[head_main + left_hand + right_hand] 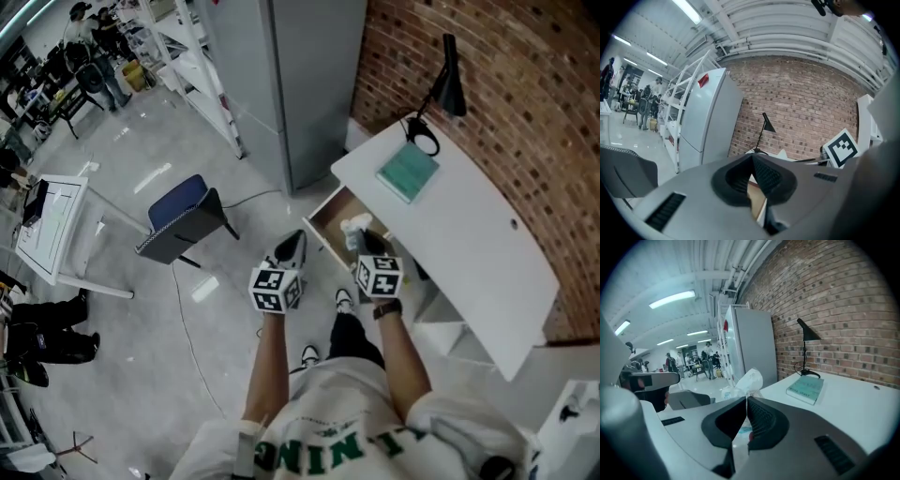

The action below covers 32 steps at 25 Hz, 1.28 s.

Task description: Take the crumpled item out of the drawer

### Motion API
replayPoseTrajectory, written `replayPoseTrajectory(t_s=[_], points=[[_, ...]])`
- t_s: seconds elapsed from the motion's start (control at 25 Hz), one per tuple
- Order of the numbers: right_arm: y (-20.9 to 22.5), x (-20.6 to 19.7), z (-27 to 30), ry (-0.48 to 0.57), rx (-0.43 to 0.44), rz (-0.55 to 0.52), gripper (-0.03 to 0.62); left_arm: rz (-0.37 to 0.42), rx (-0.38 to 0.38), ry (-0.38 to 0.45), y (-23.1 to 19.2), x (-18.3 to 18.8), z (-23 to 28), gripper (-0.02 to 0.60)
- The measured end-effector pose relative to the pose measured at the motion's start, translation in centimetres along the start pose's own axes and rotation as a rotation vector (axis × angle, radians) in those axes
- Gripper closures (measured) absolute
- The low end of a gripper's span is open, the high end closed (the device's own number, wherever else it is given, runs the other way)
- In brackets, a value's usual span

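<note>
Right tongs are clamped on the wad; its jaws meet at the tips with the crumpled clear-and-white plastic pinched between them and puffing out above. In the head view the wad sits just ahead of those tongs, over the open drawer, and in the right gripper view it is held higher than the desk top. Left tongs have their jaws together with nothing between them; they hang just left of the drawer's front corner, apart from the right pair, and the drawer's wood shows through the slit below their tips. The drawer juts out from under the white desk; on the desk lie a teal book and, near it, a black lamp against the brick wall. A grey cabinet stands left of the desk; a blue chair stands further left on the floor.
</note>
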State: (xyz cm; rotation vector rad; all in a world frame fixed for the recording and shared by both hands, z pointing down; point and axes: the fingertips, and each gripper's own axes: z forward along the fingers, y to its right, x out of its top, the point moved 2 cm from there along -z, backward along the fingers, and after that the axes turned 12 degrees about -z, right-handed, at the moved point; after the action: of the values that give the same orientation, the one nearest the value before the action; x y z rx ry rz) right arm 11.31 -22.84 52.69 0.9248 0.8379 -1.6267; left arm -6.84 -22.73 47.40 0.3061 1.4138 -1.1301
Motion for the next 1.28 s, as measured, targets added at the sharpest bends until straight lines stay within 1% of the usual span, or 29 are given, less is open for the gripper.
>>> replayPoseTrajectory(t_s=[0.08,0.2,0.32,0.48,0.6,0.84,1.0,1.12,1.2,1.28], points=[[-0.2,1.8,-1.5,0.057,-0.013,-0.004,0.583,0.027,0.006,0.035,0.7,1.3,-0.9,0.588],[-0.5,3.8,-4.1,0.112,-0.037,-0.014,0.583,0.071,0.018,0.067,1.8,2.6,-2.4,0.588],[-0.8,4.9,-6.5,0.162,-0.065,-0.036,0.583,0.109,0.034,0.090,2.8,3.2,-4.3,0.588],[-1.6,6.1,-8.6,0.209,-0.080,-0.067,0.583,0.134,0.051,0.137,3.1,4.4,-6.2,0.588],[-2.1,6.4,-9.5,0.229,-0.082,-0.070,0.583,0.142,0.059,0.158,3.1,4.6,-7.0,0.588],[-2.8,6.8,-10.0,0.251,-0.065,-0.076,0.583,0.142,0.055,0.172,3.3,4.6,-7.7,0.588],[-2.4,6.9,-10.2,0.260,-0.076,-0.098,0.583,0.149,0.034,0.213,3.9,5.3,-7.7,0.588],[-2.0,7.6,-10.1,0.271,-0.078,-0.099,0.583,0.165,0.052,0.227,3.9,6.3,-7.5,0.588],[-1.6,7.8,-9.8,0.269,-0.076,-0.099,0.583,0.161,0.055,0.247,3.7,6.8,-7.1,0.588],[-1.5,8.0,-9.1,0.275,-0.053,-0.114,0.583,0.157,0.056,0.249,3.3,6.8,-6.4,0.588]])
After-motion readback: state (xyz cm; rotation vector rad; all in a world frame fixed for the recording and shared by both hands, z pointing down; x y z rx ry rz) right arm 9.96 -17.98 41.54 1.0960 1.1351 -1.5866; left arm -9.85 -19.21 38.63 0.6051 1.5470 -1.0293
